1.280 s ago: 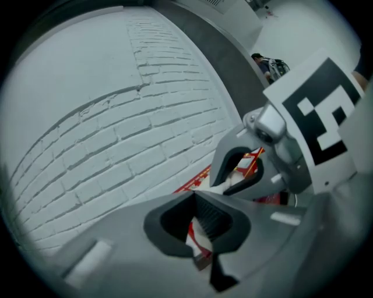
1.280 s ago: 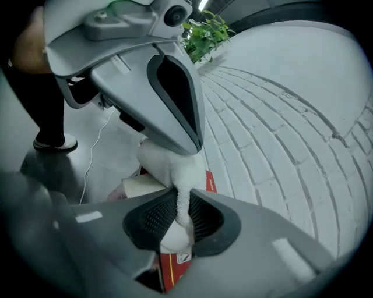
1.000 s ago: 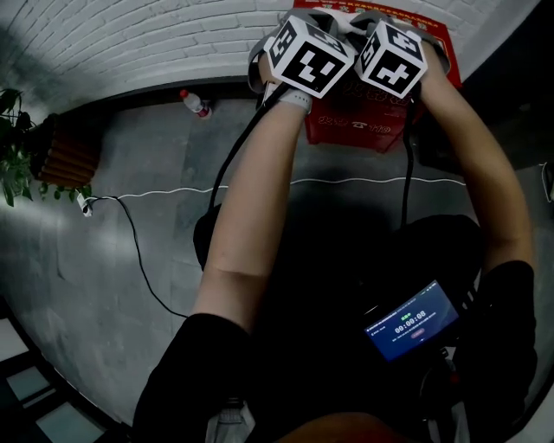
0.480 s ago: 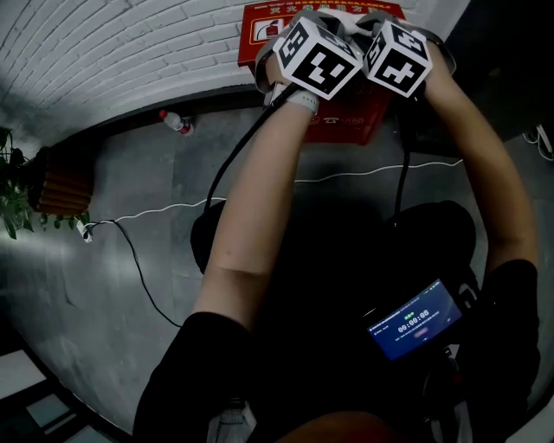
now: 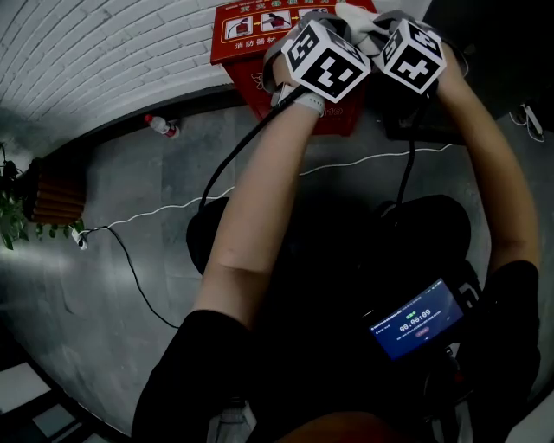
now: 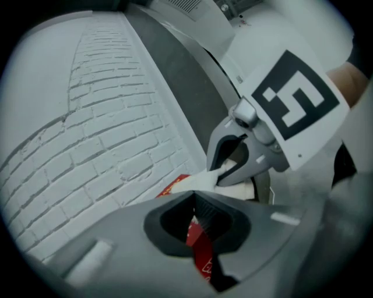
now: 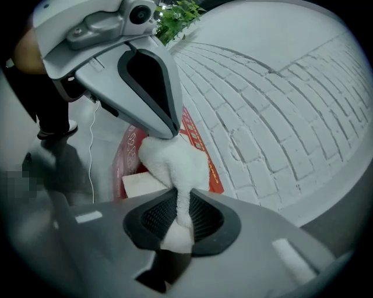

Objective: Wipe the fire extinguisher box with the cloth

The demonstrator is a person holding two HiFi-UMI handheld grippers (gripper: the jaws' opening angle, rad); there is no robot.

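Observation:
The red fire extinguisher box (image 5: 251,30) stands against the white brick wall, at the top of the head view. Both grippers are held close together in front of its upper part. The white cloth (image 7: 172,160) runs between them. My right gripper (image 7: 180,204) is shut on the cloth's lower end, and the fabric is bunched between its pads. My left gripper (image 6: 195,201) is shut, its tips pinching the other end of the cloth (image 6: 201,182). Red box (image 6: 198,233) shows through the thin slit below those tips. In the head view the marker cubes hide most of the cloth (image 5: 355,16).
A small bottle (image 5: 160,127) stands on the grey floor by the wall, left of the box. A white cable (image 5: 260,182) crosses the floor. A plant in a wooden planter (image 5: 52,186) stands at the far left. A dark object (image 5: 415,121) stands right of the box.
The box has come further down into the head view, so more of its labelled top shows. Both grippers stayed together on the cloth and shifted slightly right.

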